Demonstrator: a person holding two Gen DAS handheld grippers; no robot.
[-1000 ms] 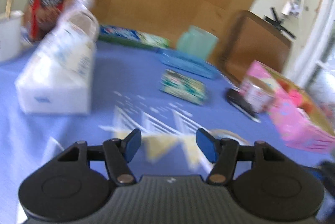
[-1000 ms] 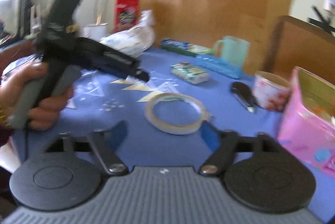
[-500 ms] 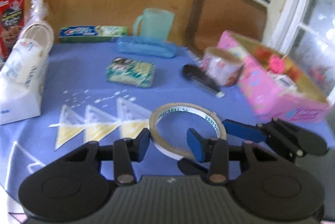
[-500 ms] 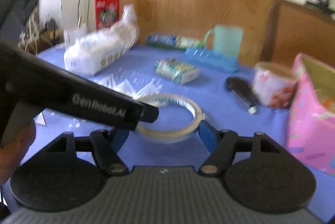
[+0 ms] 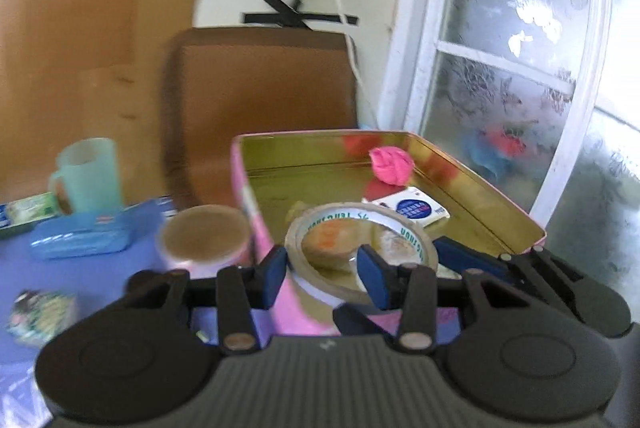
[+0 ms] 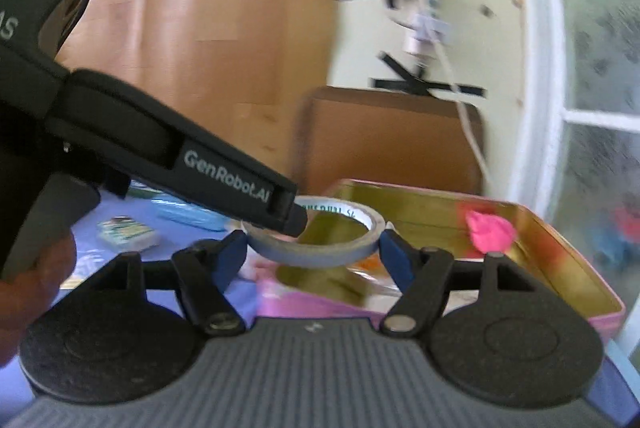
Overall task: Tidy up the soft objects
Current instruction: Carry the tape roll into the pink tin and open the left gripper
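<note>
While both grippers carried the tape roll (image 5: 352, 248) over the pink tin's (image 5: 516, 224) near-left corner, left gripper (image 5: 324, 274) pinching its wall, right gripper (image 6: 312, 254) clamped across its width, it looked light, stiff, best held by the rim.

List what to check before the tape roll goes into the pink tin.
1. Left tool clamps the tape roll through its wall: ok.
2. Right tool, its jaws having just been closing, has pads against the roll's two sides: ok.
3. Roll over the pink tin: only at its near left corner, not ok.
4. Pink ball and white packet lie further back in the tin: ok.
5. Tin floor under the roll free: cannot tell.
</note>
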